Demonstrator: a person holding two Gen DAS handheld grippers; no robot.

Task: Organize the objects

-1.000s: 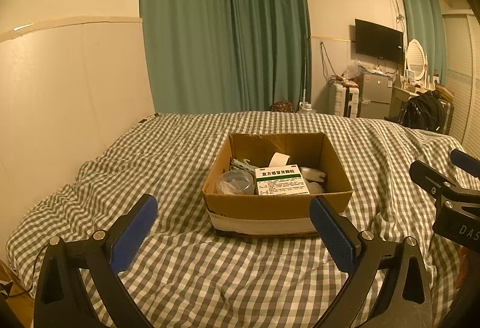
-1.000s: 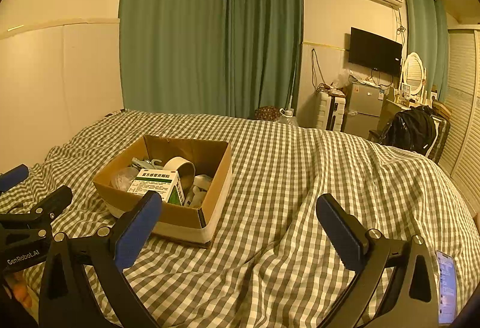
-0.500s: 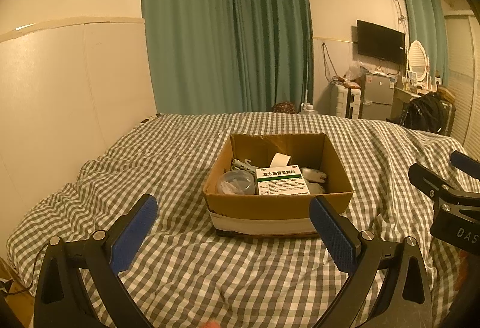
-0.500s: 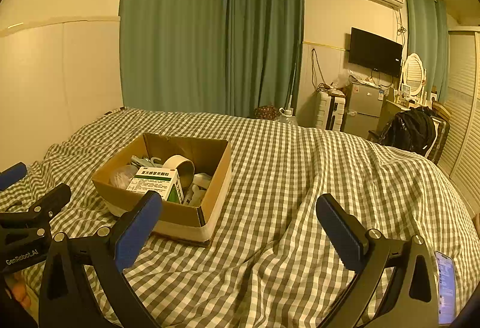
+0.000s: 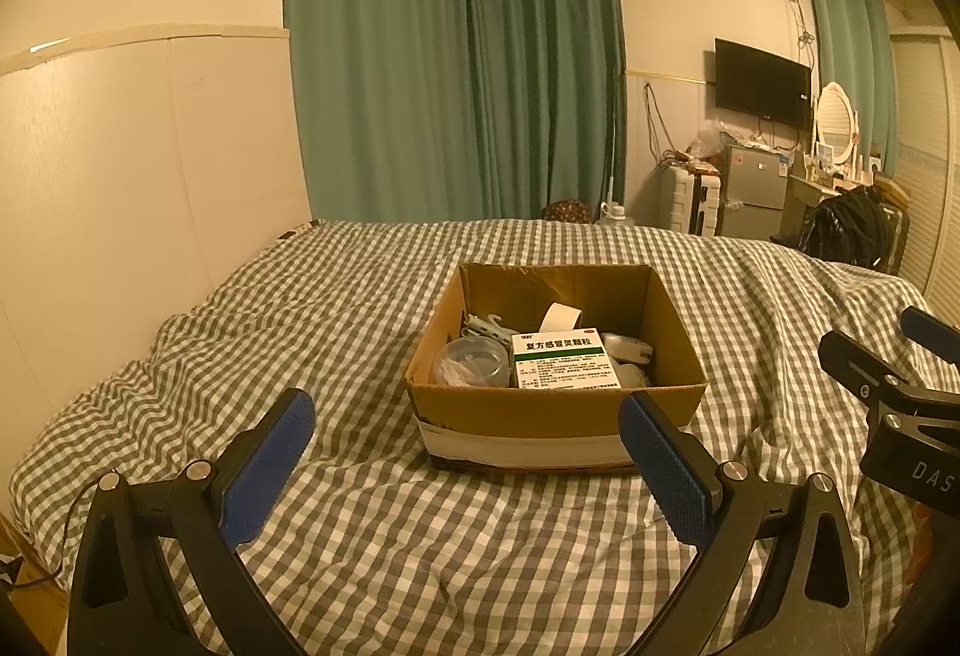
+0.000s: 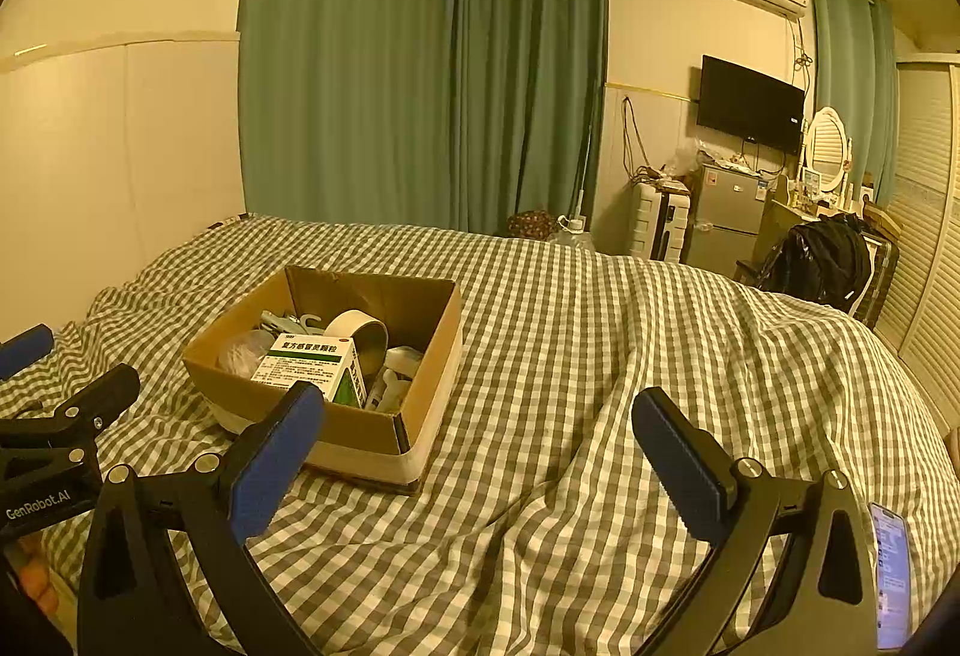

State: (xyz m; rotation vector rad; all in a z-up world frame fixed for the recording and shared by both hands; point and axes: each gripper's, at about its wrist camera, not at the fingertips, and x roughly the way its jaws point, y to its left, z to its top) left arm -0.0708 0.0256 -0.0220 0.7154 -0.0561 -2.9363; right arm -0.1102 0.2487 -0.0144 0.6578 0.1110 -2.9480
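On the checked bed cover (image 5: 336, 320) sits a cardboard box (image 5: 555, 410), and both grippers hover just short of it, holding nothing, jaws spread wide on each. The left gripper (image 5: 465, 446) faces the box pretty much square on; the right gripper (image 6: 477, 428) is off to its right, so the box (image 6: 360, 422) lands on the left side of that view.

What each camera gets that the other doesn't: the right wrist view shows a lit phone (image 6: 891, 572) lying on the cover at the bottom right edge, plus a fingertip (image 6: 36, 581) in the bottom left corner. It also catches the other gripper's body with "GenRobot.AI" printed on it. The left wrist view only gets "DAS" on the right gripper's body at its right edge, the rest is cut off.

Inside the box: a white medicine carton (image 5: 564, 359) with a green stripe and Chinese lettering (too small for me to read properly), a tape roll (image 6: 357, 335) leaning behind it, a clear round plastic tub (image 5: 471, 362), some pale hooks (image 5: 483, 326) at the back, and a few whitish bits I can't identify.

Compared with a second ago, basically nothing has changed. Both views drifted very slightly, the box and its contents sit the same, and the jaws are just as wide.
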